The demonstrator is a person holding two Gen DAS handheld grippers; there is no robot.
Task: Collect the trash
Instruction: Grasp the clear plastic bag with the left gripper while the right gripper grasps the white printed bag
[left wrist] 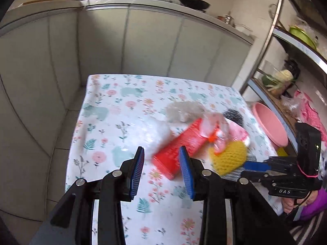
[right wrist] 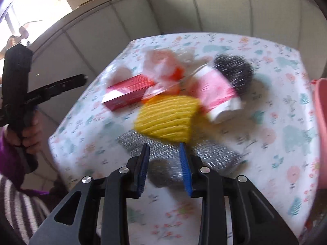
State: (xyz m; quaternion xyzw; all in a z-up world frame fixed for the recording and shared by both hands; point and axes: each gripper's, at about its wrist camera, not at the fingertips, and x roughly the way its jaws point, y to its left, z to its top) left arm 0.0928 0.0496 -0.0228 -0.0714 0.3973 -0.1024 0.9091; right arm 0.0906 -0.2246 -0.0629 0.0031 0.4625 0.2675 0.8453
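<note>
left gripper [left wrist: 161, 153]: parted, empty (above red box [left wrist: 179, 147]) | right gripper [right wrist: 164, 150]: parted, empty, over yellow foam net [right wrist: 165, 118] | table [left wrist: 114, 110]: littered

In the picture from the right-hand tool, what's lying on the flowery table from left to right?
Red box → yellow knitted cloth → pink-and-white paper cup on its side → pink basin at the right edge. The crumpled clear wrapper and the dark scrubber overlap the others, so I leave them out.
</note>
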